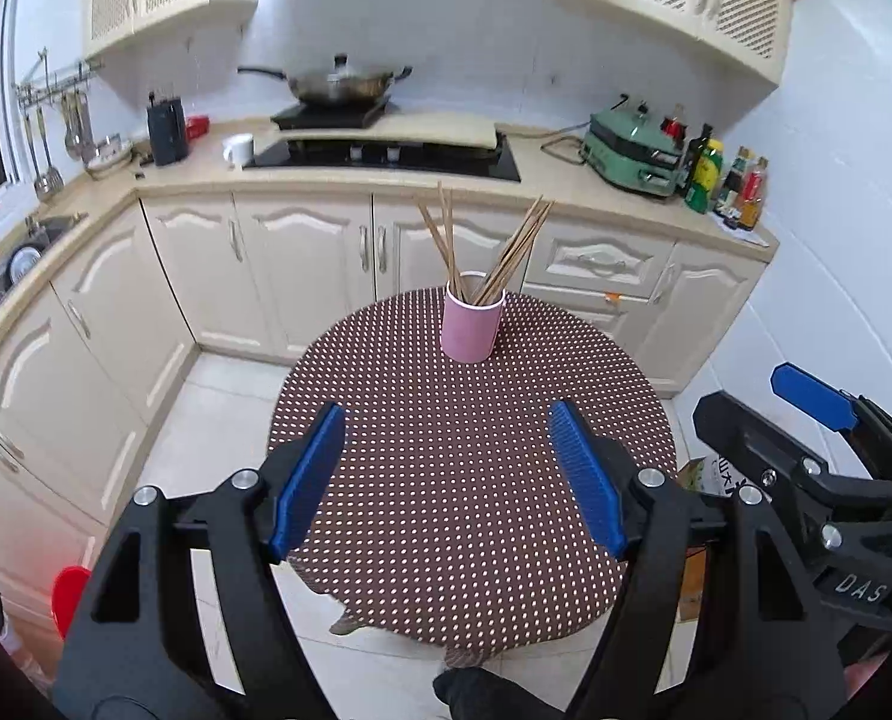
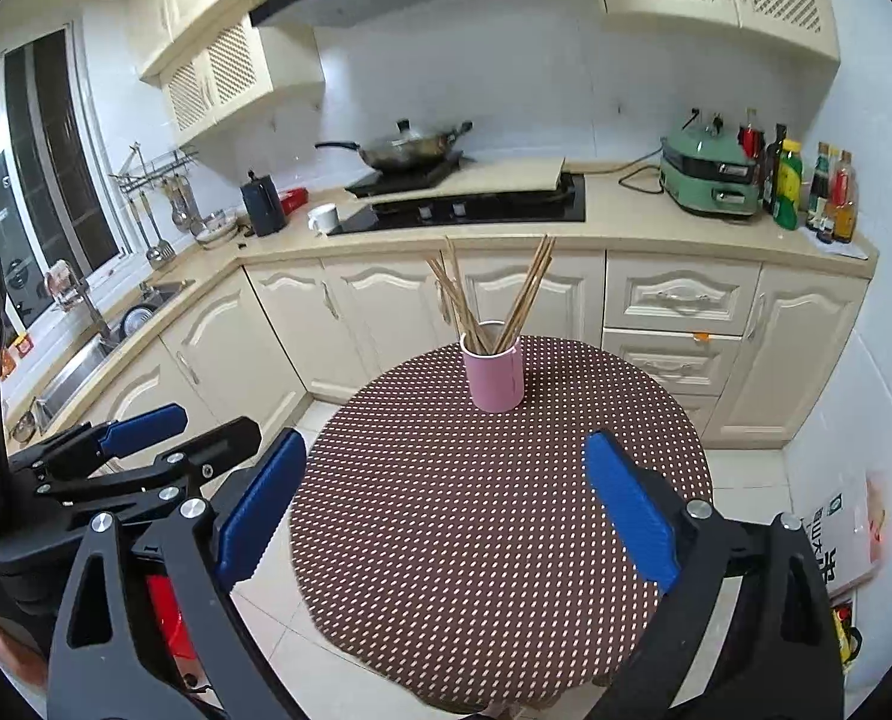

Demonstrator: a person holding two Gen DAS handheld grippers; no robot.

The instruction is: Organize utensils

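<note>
A pink cup point(image 1: 469, 327) stands upright at the far side of a round table with a brown dotted cloth point(image 1: 463, 480). Several wooden chopsticks point(image 1: 493, 246) stand in it, fanned left and right. My left gripper point(image 1: 446, 420) is open and empty, held above the near part of the table, well short of the cup. The right wrist view shows the same cup point(image 2: 495, 378), chopsticks point(image 2: 493, 294) and table point(image 2: 493, 528). My right gripper point(image 2: 443, 450) is open and empty, also short of the cup. The right gripper shows at the right of the left wrist view point(image 1: 817, 402), and the left gripper at the left of the right wrist view point(image 2: 146, 426).
Cream kitchen cabinets point(image 1: 302, 264) and a counter run behind the table, with a wok point(image 1: 338, 84) on a hob, a white mug point(image 1: 239, 150), a green appliance point(image 1: 631, 159) and bottles point(image 1: 727, 177). A sink point(image 2: 92, 354) is at the left. A cardboard box point(image 2: 841, 540) sits on the floor at right.
</note>
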